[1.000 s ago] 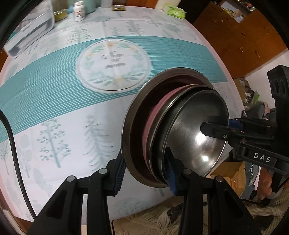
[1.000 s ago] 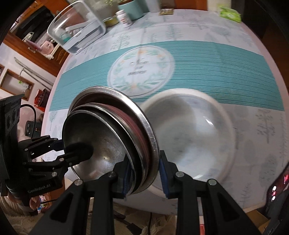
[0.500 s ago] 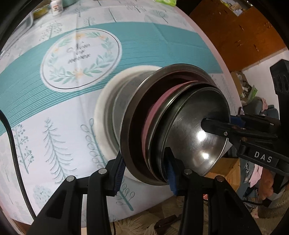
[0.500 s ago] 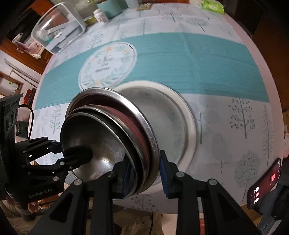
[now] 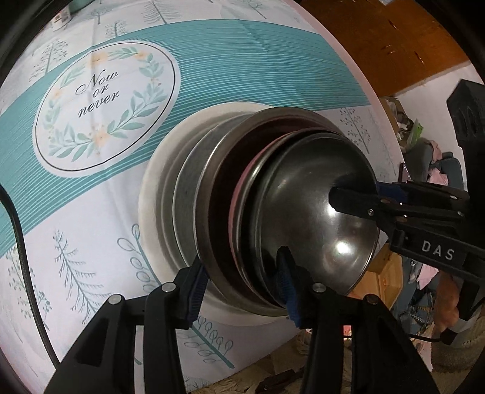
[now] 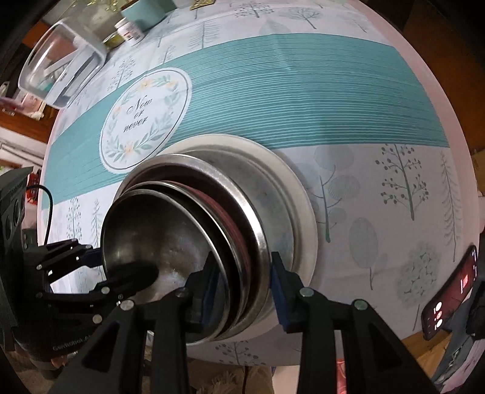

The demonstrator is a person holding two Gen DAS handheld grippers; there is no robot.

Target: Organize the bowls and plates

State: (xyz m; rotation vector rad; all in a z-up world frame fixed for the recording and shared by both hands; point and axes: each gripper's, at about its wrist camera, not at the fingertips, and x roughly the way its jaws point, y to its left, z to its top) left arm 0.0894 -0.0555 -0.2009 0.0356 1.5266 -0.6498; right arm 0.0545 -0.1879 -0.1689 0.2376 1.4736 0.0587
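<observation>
A nested stack of steel bowls (image 5: 318,212) with a pink plate's rim (image 5: 235,209) showing between them is gripped from two sides. My left gripper (image 5: 242,291) clamps the near rim, one pad outside the largest bowl and one inside the smallest. My right gripper (image 6: 242,288) clamps the opposite rim the same way. Both sets of jaws are opening, with the pads still against the rims. The stack (image 6: 169,236) sits down into a steel dish (image 6: 282,194) on a white plate (image 5: 148,209) near the table's front edge. Where the stack meets the dish is hidden.
A clear plastic box (image 6: 60,66), a pill bottle (image 6: 128,30) and a teal container (image 6: 145,15) stand at the table's far left. A phone (image 6: 448,294) lies at the right edge. A black cable (image 5: 21,227) hangs over the left side. The teal-striped tablecloth (image 6: 303,85) is bare behind the plate.
Both grippers carried the stack across the table and down into the dish on the white plate. Their jaws have widened slightly.
</observation>
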